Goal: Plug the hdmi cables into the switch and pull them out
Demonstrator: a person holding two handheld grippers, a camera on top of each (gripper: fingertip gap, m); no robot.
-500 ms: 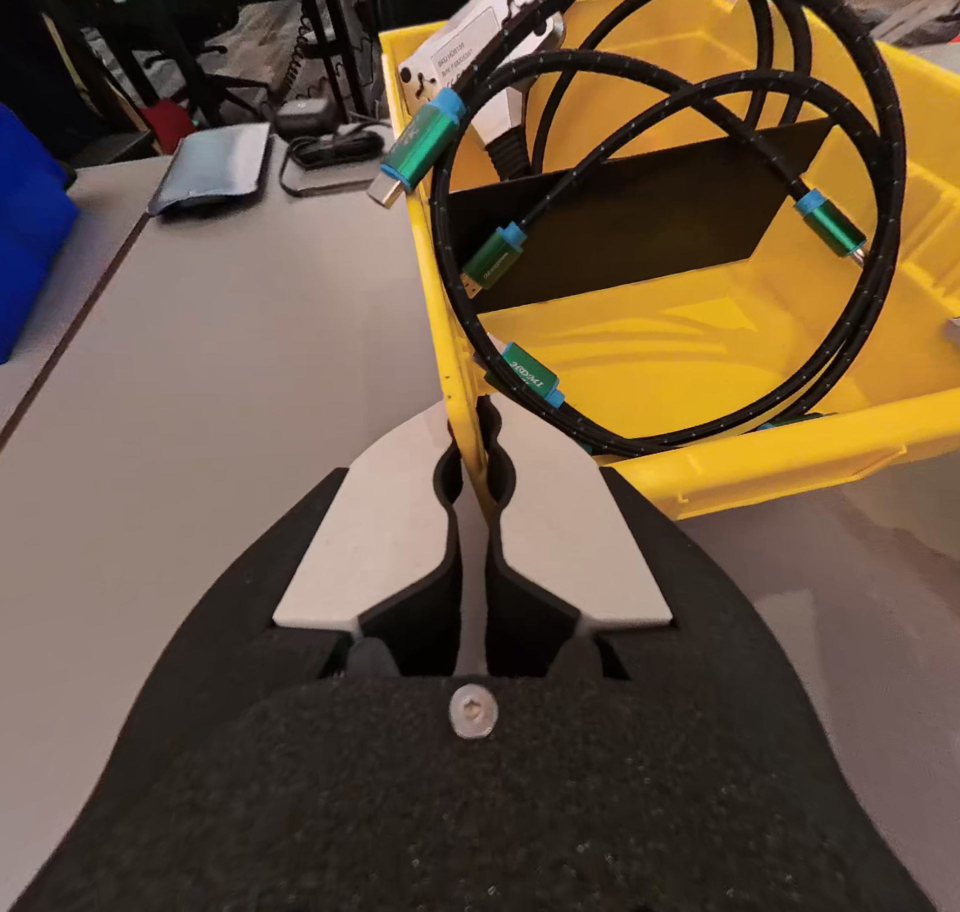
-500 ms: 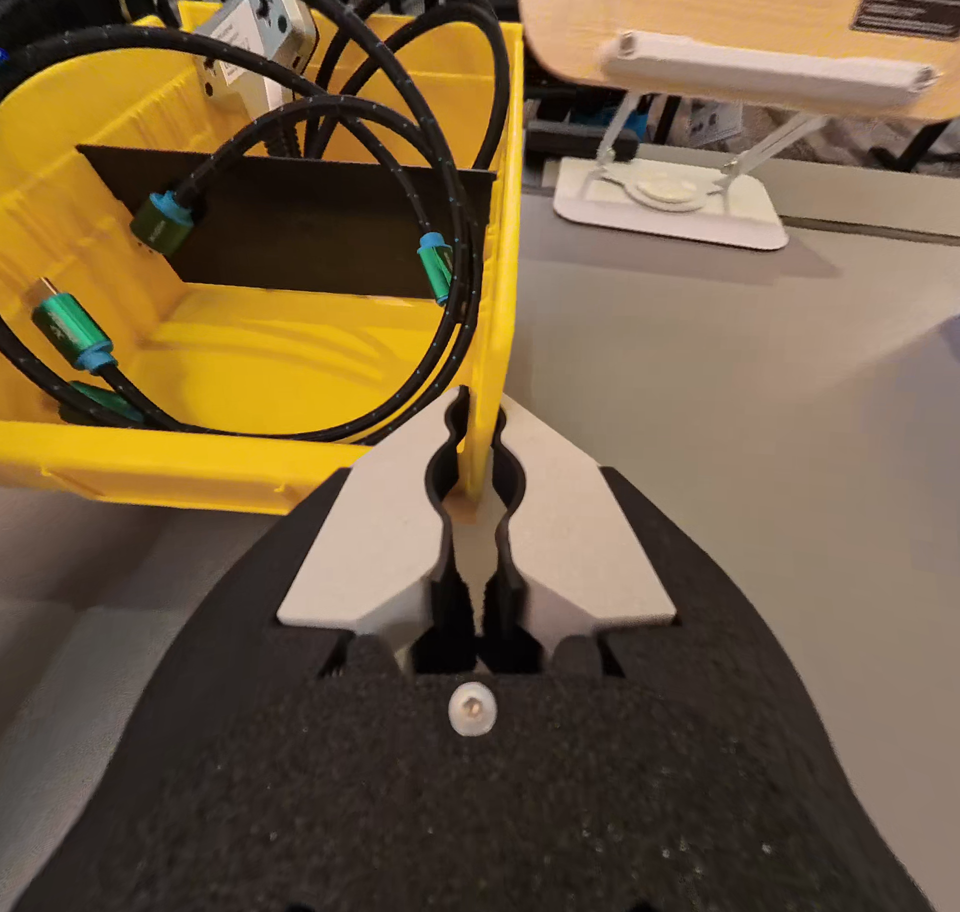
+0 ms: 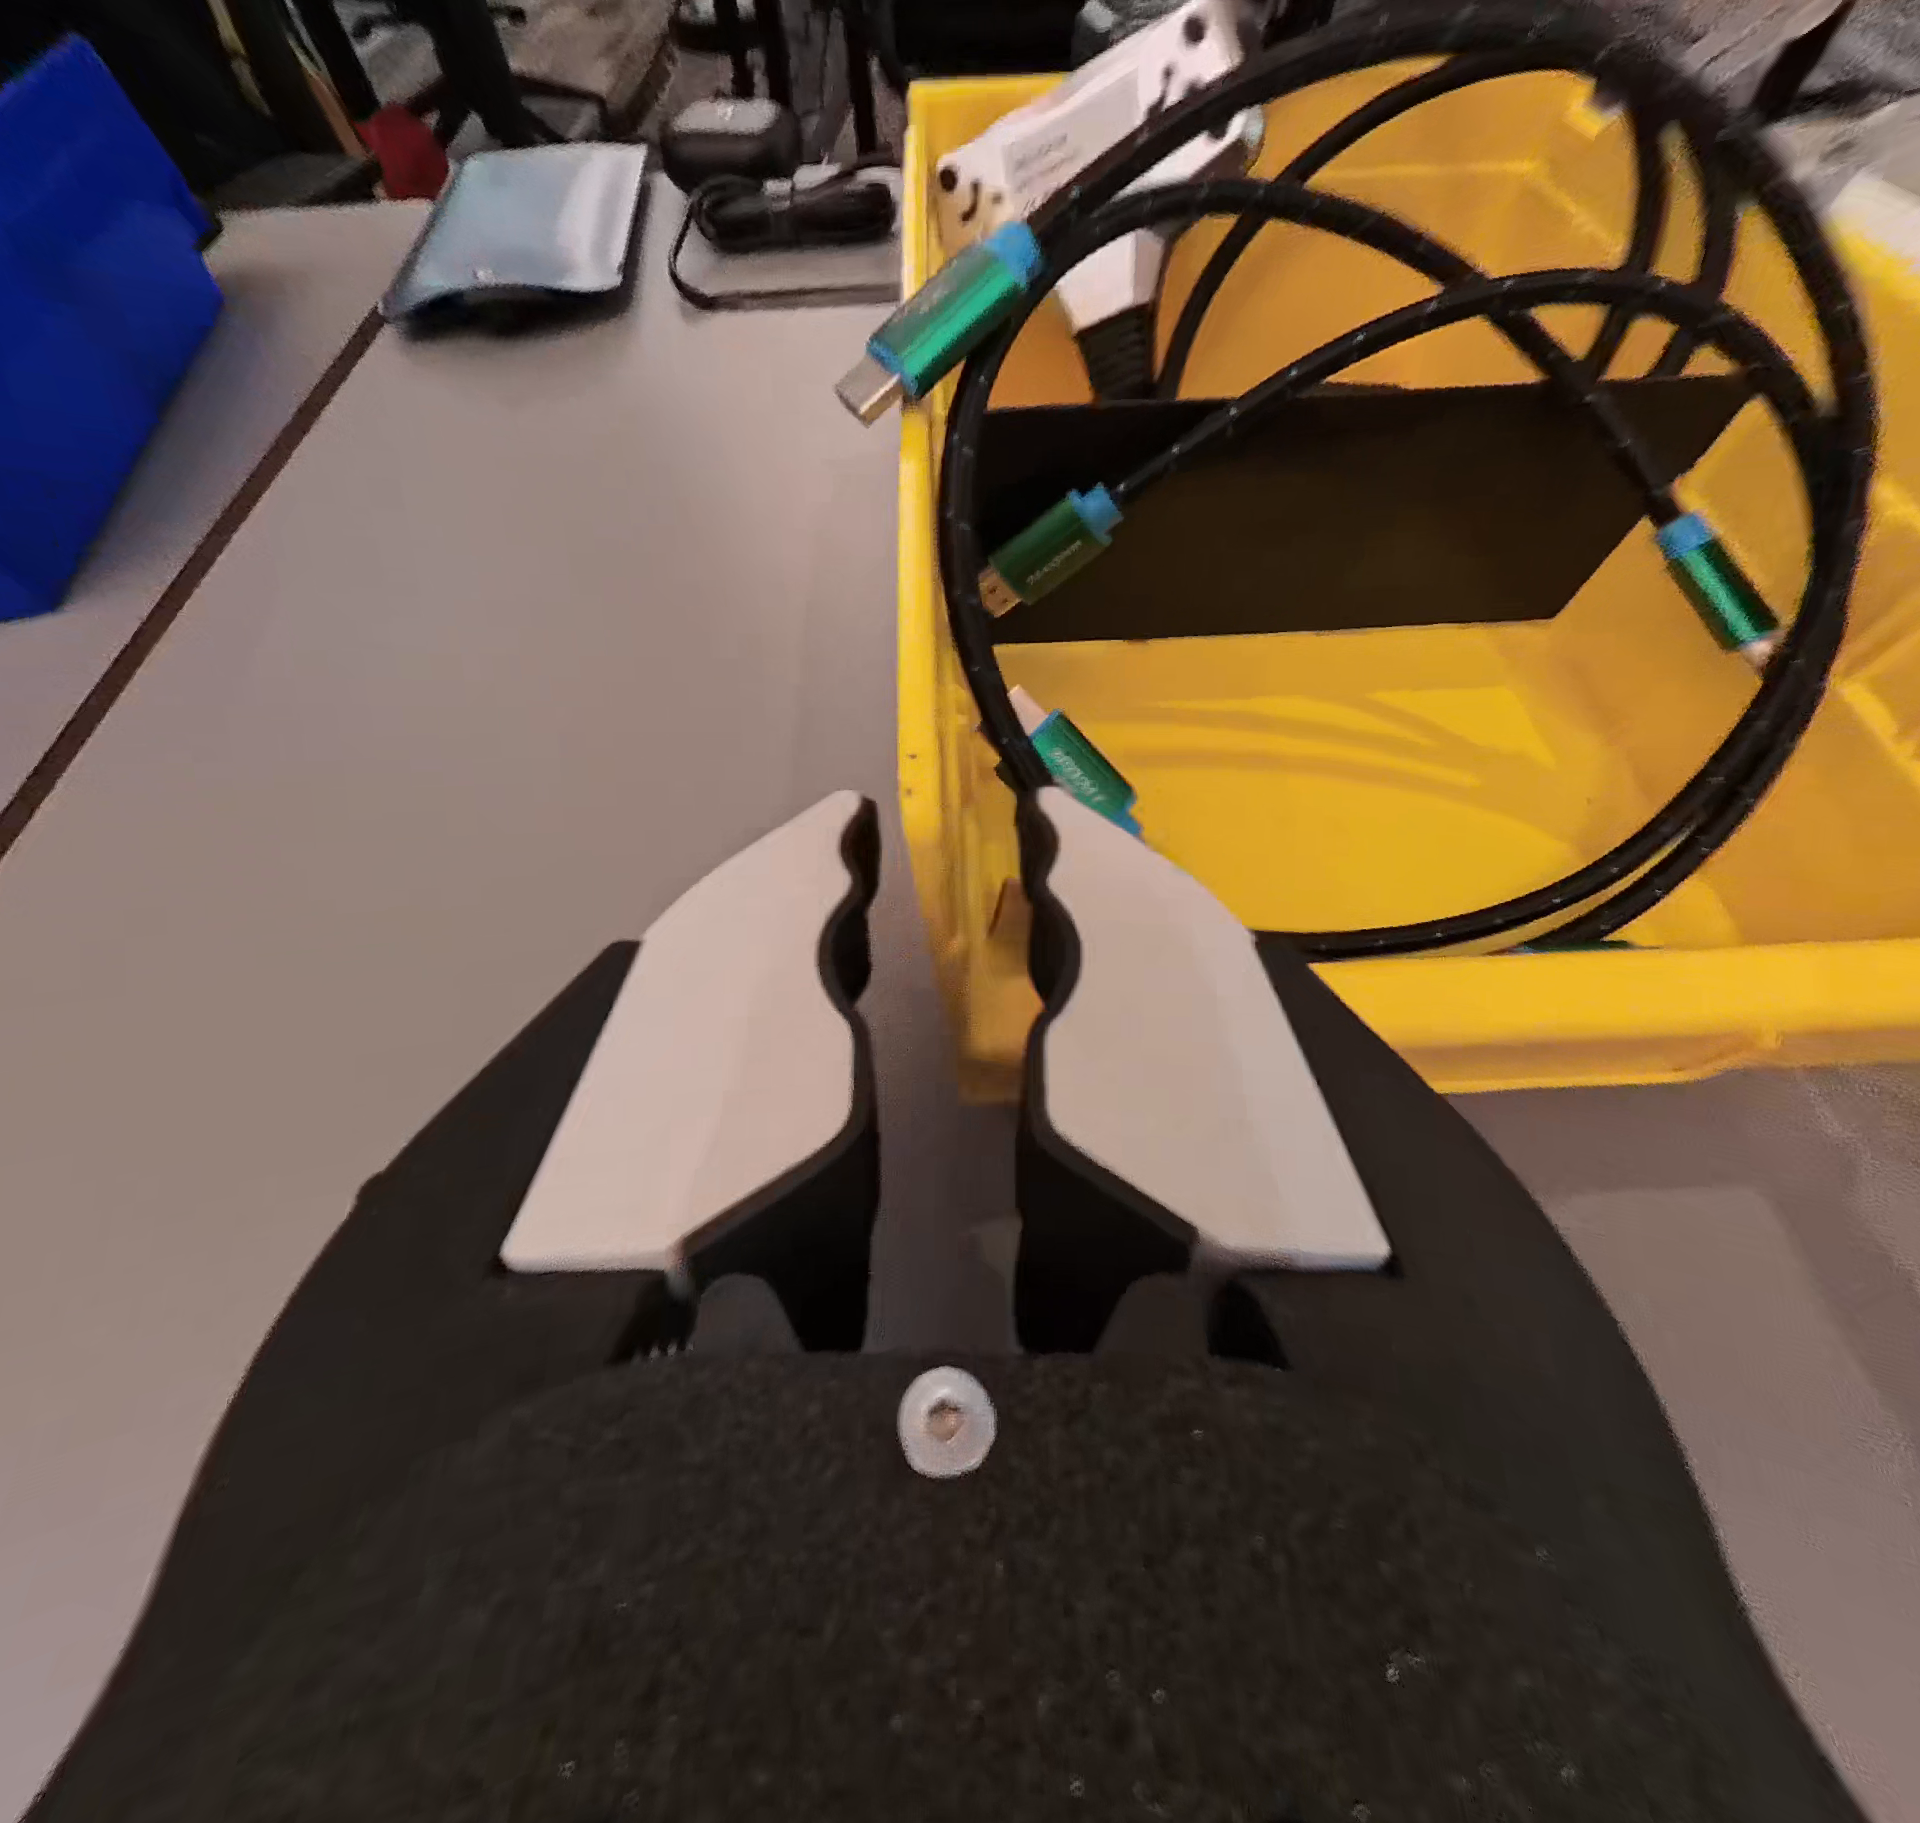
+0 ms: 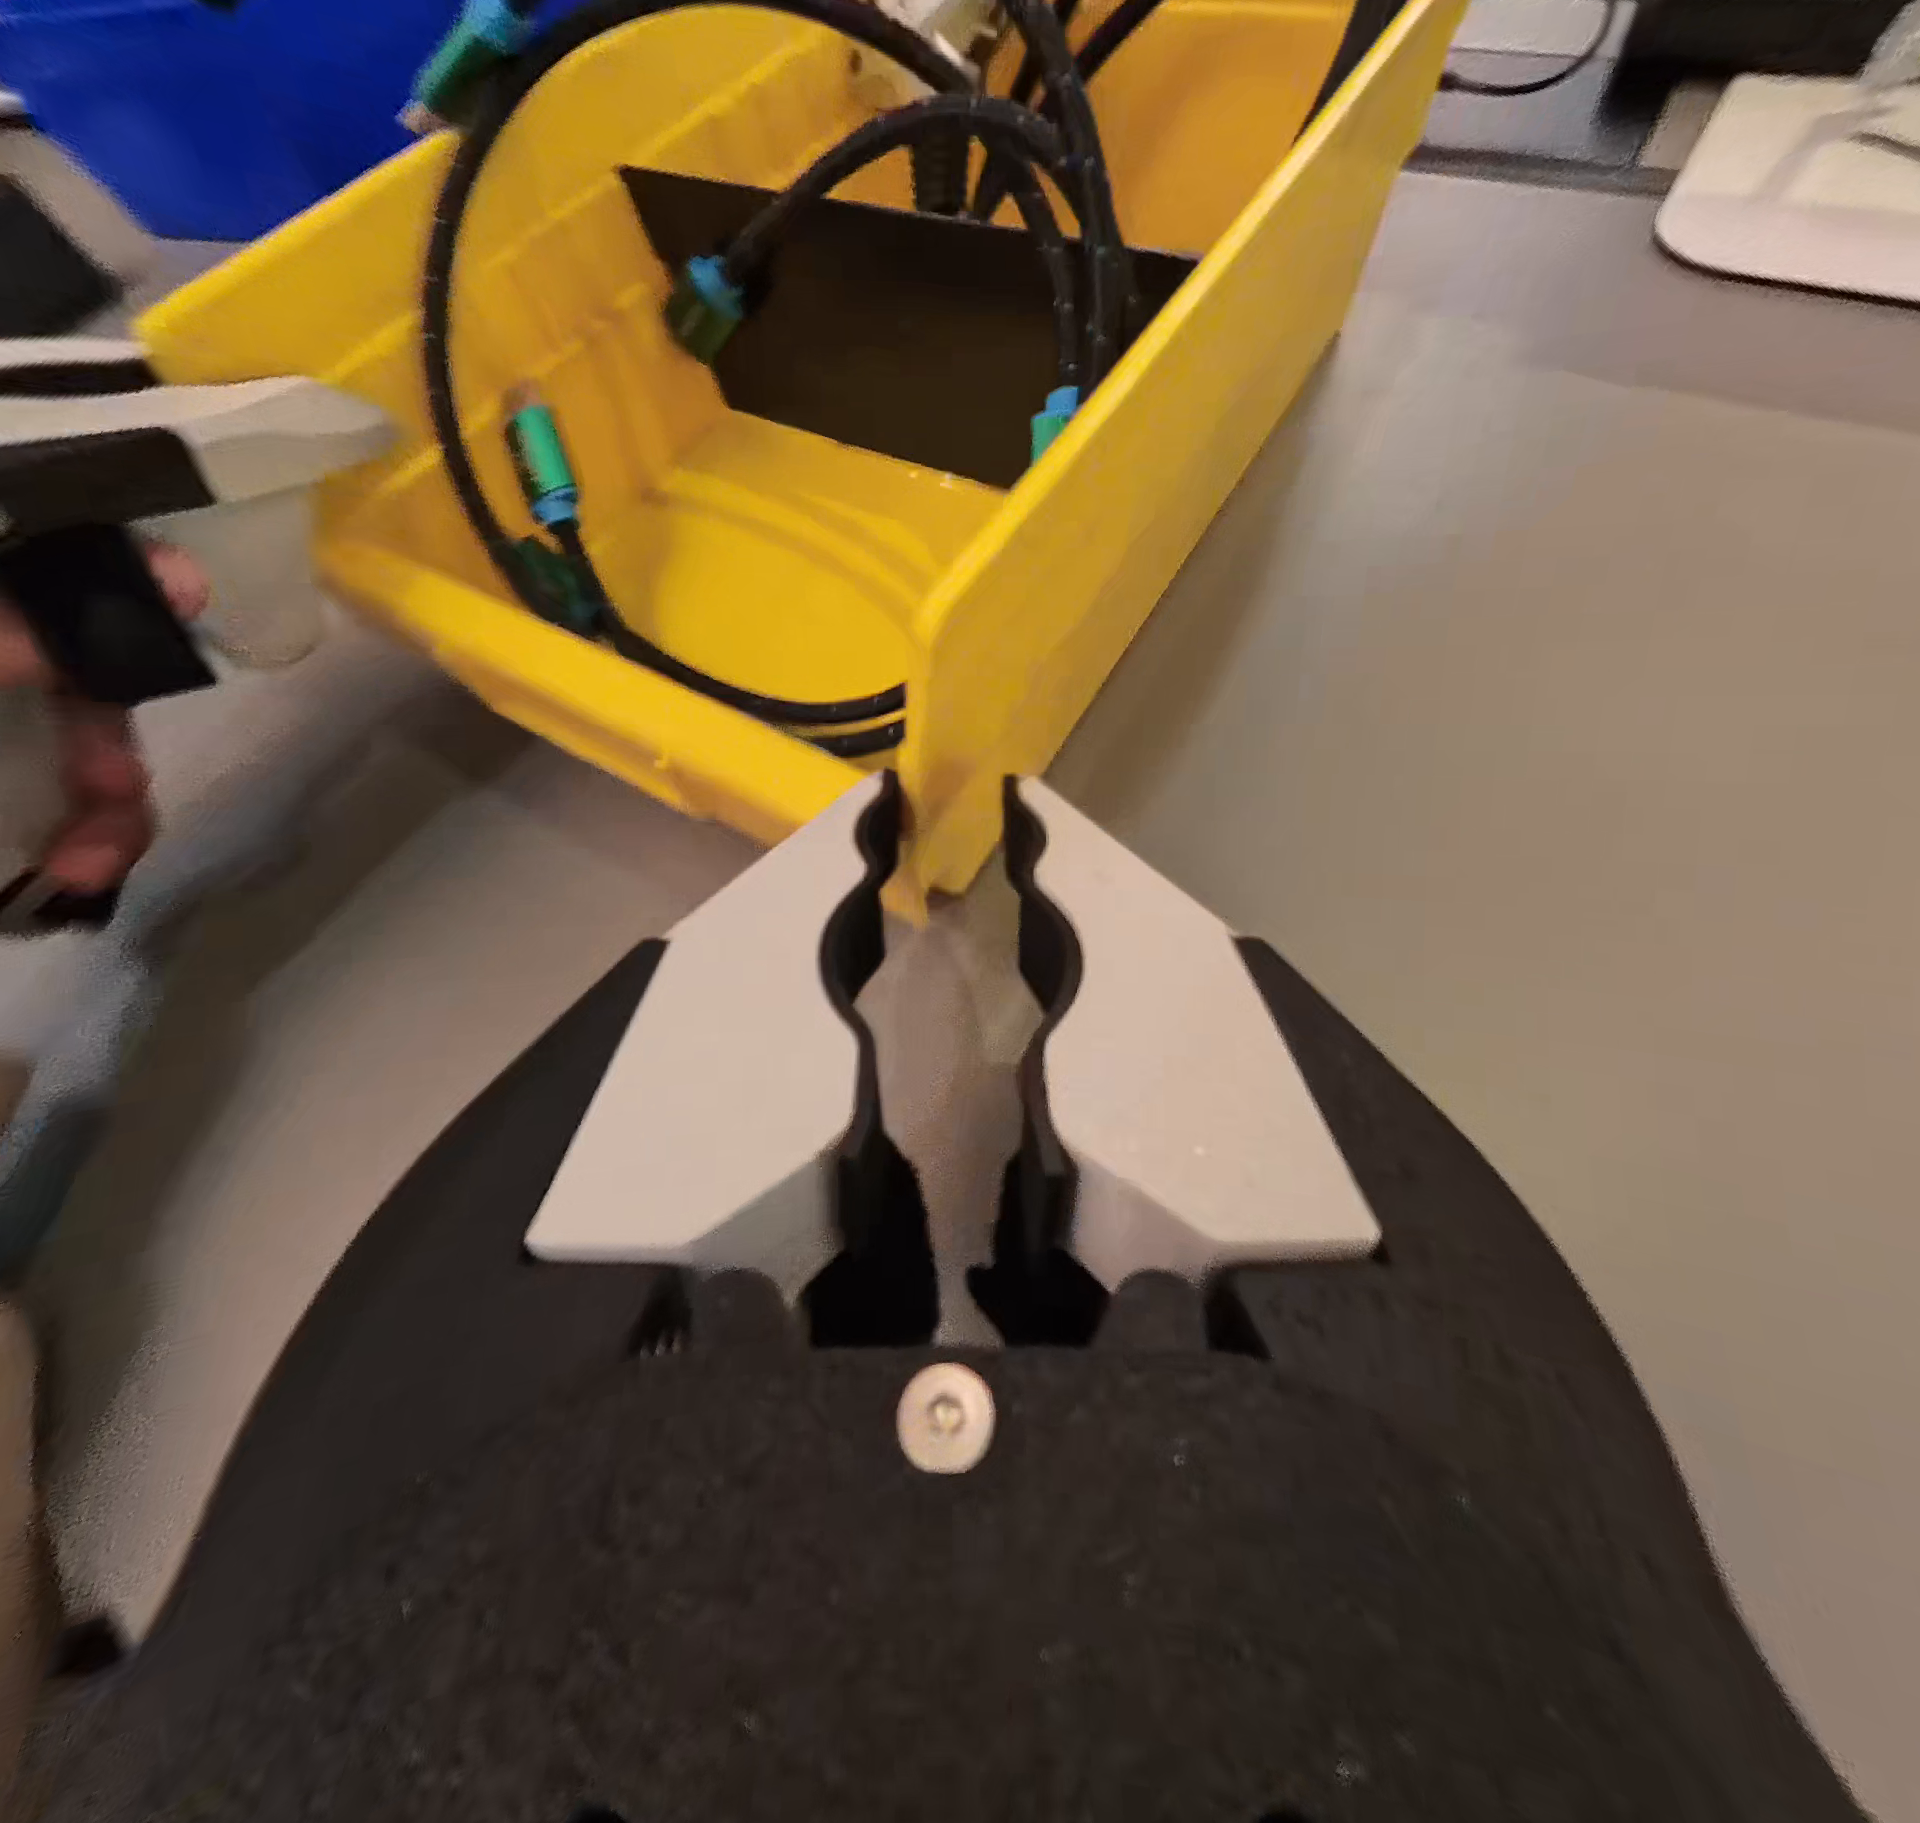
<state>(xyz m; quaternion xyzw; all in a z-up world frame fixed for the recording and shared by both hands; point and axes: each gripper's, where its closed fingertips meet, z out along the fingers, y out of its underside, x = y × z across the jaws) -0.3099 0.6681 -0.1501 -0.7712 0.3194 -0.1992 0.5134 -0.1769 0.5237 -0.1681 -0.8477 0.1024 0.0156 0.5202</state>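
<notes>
L gripper [image 3: 951, 838]: fingers parted, a clear gap between them, gripping nothing; the near-left corner wall of the yellow bin [image 3: 935, 693] stands in that gap, apart from the left finger; contact w/ the right finger cannot be told. R gripper [image 4: 948, 817]: fingers partly open, straddling the bin's near-right corner edge [image 4: 1091, 547]; left fingertip at or touching the wall, small gap at the right one, so no firm hold seen. Bin sits on grey counter [image 3: 468, 734], black divider [image 3: 1351, 516] across its middle. Black braided cables [image 3: 1766, 693] coil inside and loop up above the rim; green plugs w/ blue collars: one [image 3: 951, 313] pokes out over the left wall, two hang in front of the divider, one lies low beside the L gripper's right finger. Switch [image 3: 1101, 163], a white box, leans in the back compartment behind the loops, nothing plugged in that I can see. Blue bin [image 3: 83, 339] at far left, dark pouch [image 3: 520, 235] beyond. Right view: L gripper w/ a hand [image 4: 94, 734] at the left edge, blurred.
</notes>
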